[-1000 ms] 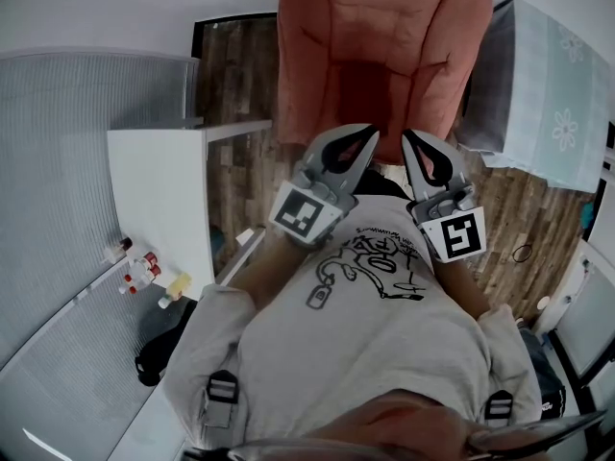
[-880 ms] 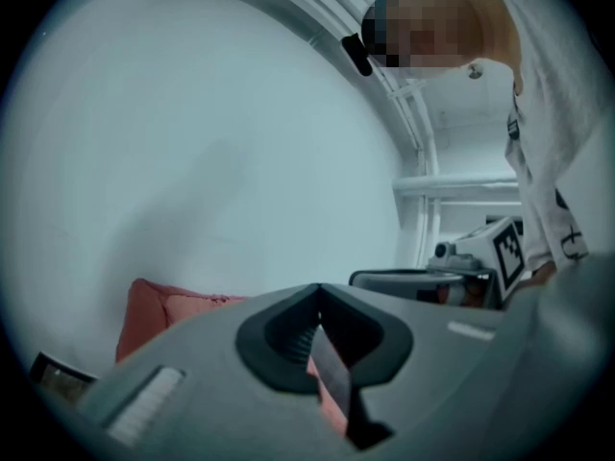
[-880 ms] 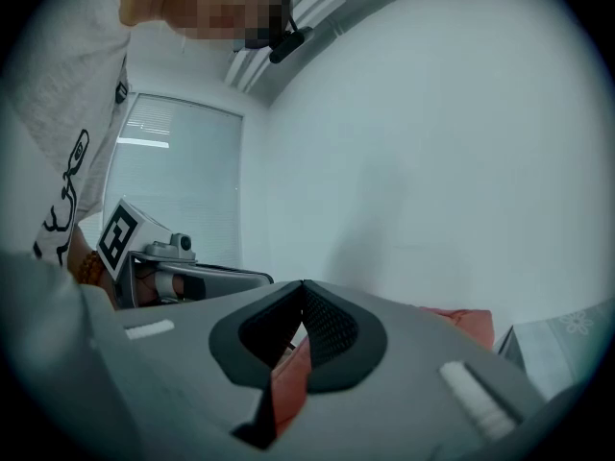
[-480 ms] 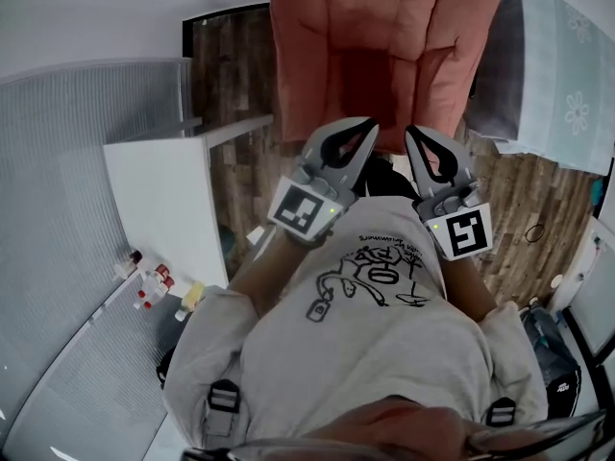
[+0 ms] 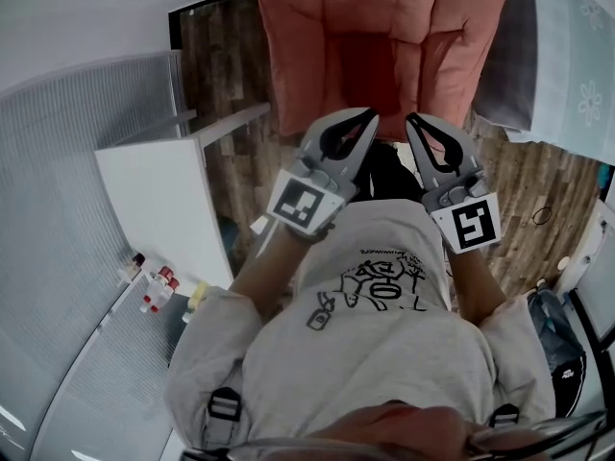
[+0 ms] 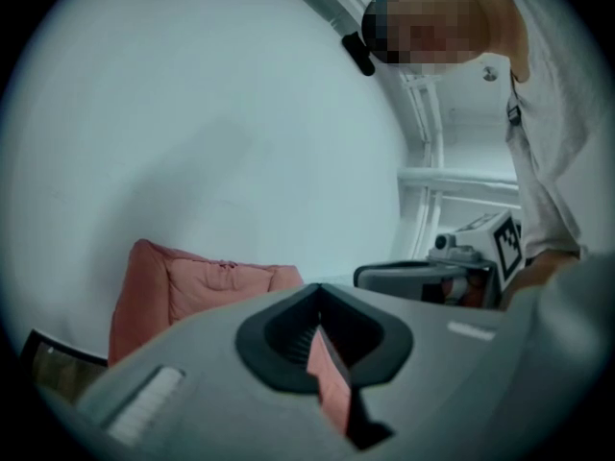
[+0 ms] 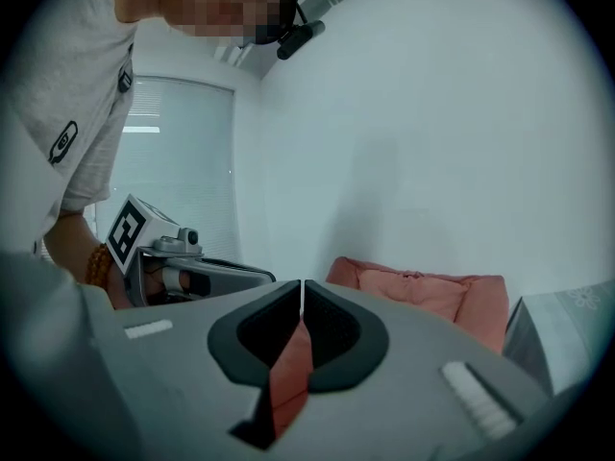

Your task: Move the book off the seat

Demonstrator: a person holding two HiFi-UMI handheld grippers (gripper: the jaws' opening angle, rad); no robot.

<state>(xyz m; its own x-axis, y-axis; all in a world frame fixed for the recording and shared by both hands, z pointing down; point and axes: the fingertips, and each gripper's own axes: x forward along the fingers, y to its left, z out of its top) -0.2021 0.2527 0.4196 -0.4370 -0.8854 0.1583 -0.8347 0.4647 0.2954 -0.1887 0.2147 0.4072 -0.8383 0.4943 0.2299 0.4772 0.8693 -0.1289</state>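
A white tabletop (image 5: pixel 159 200) with small bottles (image 5: pixel 154 281) stands left of the armchair (image 5: pixel 384 17), and a flowered cloth (image 5: pixel 577 56) lies right of it. The left gripper (image 5: pixel 371 115) and right gripper (image 5: pixel 411 119) point side by side, nearly level, at the armchair, fingers closed on nothing. Only the head view shows the seat's darker red patch (image 5: pixel 370 70); whether it is the book, I cannot tell.
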